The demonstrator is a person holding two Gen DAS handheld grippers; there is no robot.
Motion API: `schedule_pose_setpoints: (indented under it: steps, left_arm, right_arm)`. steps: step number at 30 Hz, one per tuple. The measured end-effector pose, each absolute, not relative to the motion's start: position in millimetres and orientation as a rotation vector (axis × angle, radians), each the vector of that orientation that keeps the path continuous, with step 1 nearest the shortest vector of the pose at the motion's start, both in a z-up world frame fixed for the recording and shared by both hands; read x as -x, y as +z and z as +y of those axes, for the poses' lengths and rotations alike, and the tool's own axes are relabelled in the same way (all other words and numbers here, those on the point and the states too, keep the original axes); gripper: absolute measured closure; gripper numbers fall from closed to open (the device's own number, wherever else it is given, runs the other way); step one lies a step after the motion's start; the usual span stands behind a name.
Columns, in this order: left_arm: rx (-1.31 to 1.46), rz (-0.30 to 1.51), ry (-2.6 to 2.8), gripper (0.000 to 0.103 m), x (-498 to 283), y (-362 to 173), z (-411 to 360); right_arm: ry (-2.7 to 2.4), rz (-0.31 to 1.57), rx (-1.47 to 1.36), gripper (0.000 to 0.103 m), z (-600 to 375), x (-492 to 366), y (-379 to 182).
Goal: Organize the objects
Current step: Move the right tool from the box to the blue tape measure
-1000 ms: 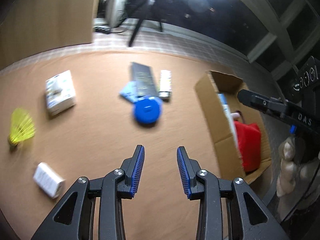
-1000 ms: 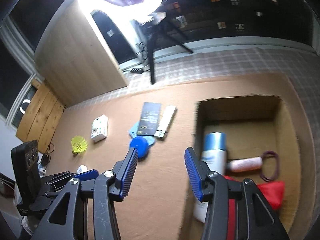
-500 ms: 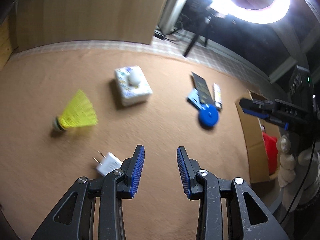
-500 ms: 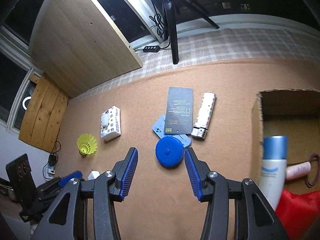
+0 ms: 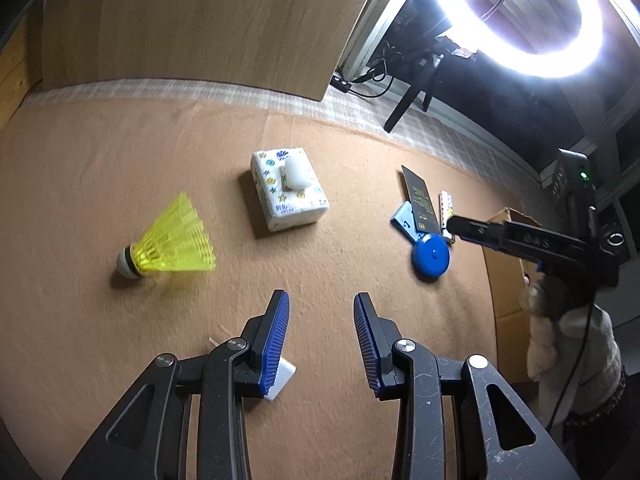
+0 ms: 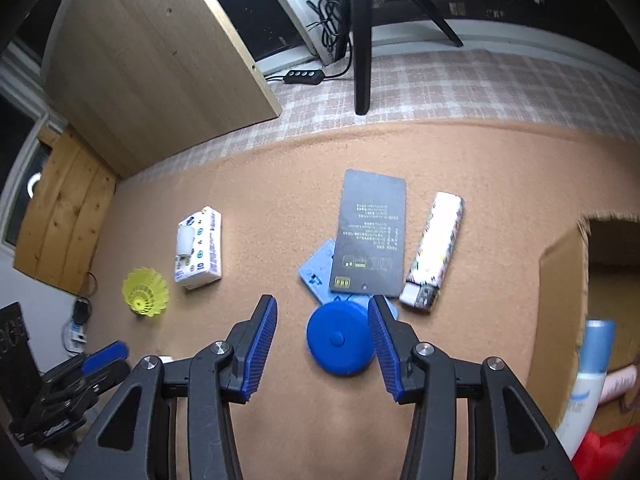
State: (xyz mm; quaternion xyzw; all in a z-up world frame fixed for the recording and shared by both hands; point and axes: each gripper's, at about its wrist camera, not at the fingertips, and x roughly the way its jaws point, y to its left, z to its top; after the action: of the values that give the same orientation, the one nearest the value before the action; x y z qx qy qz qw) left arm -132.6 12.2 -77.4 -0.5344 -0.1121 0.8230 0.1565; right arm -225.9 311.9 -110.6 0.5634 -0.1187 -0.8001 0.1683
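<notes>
Half the white charger point(image 5: 282, 376) hides behind the left gripper point(image 5: 321, 338).

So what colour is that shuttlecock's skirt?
Bright yellow, on a white cork: the shuttlecock shows best in the left wrist view.

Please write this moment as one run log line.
left tool: open, above white plug adapter | right tool: open, around round blue plastic tape measure | cardboard box: partly filled
</notes>
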Motion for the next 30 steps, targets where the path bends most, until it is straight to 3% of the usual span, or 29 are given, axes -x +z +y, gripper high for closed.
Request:
schedule_pose_setpoints:
  steps: [11,30]
  left_arm:
    - [1.573,-0.418,2.392,0.067,101,-88,-31]
    - [1.596,-0.421,2.366,0.067,97,-102,-37]
  right_arm:
    - [-2.255,-0.193,-1.637,0.060,289,235,-128]
    - [-2.107,-0.215,-1.642,0.060,269,189,-132]
